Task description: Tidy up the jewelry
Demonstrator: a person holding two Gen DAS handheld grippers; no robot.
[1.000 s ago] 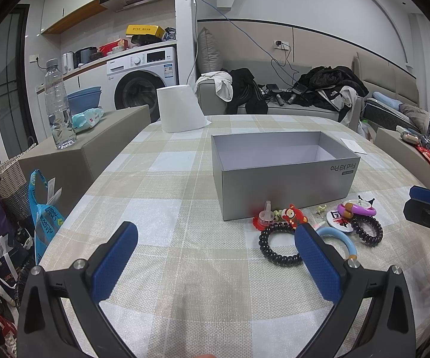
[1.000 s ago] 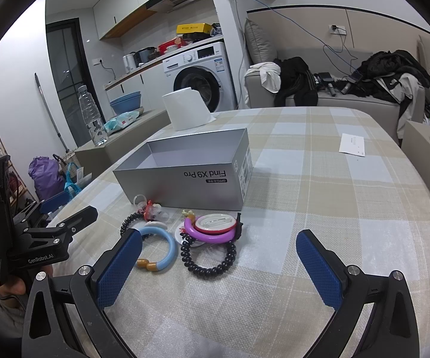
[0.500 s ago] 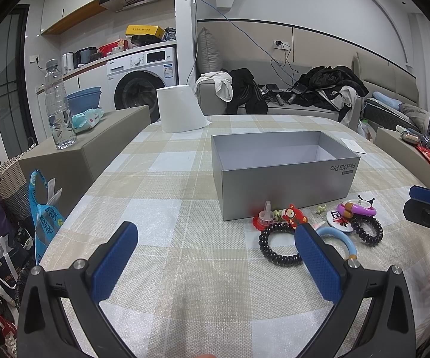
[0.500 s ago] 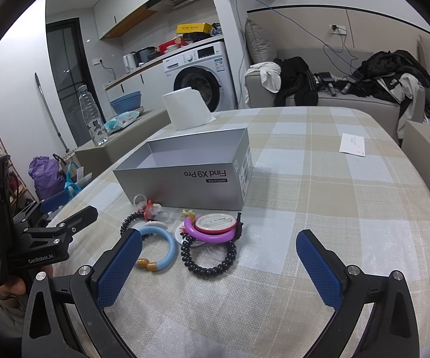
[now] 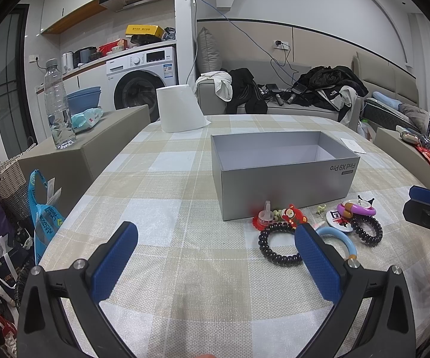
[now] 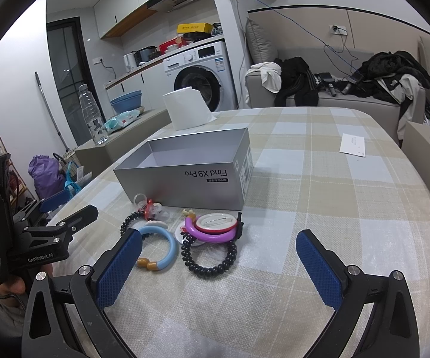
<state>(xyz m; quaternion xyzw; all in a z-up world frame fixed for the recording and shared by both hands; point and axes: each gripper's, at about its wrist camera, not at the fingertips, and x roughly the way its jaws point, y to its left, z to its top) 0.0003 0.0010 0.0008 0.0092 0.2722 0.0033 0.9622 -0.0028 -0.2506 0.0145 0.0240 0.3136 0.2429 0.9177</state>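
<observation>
An open grey box point(image 5: 283, 176) point(image 6: 185, 182) stands on the checked tablecloth. In front of it lies a heap of jewelry: a black coil band point(image 5: 277, 246), a light blue bangle point(image 5: 349, 243) point(image 6: 167, 249), a purple ring point(image 5: 356, 208) point(image 6: 212, 232), a second black coil band point(image 5: 366, 229) point(image 6: 209, 261) and a red charm point(image 5: 292, 213). My left gripper point(image 5: 216, 258) hovers open just left of the heap, holding nothing. My right gripper point(image 6: 219, 267) hangs open over the near side of the heap, also with nothing between its pads.
A white paper roll point(image 5: 180, 109) stands behind the box. A slip of paper point(image 6: 352, 144) lies at the far right of the table. A cardboard box with a water bottle point(image 5: 58, 104) stands left of the table, with bags and a basket point(image 5: 12, 185) on the floor.
</observation>
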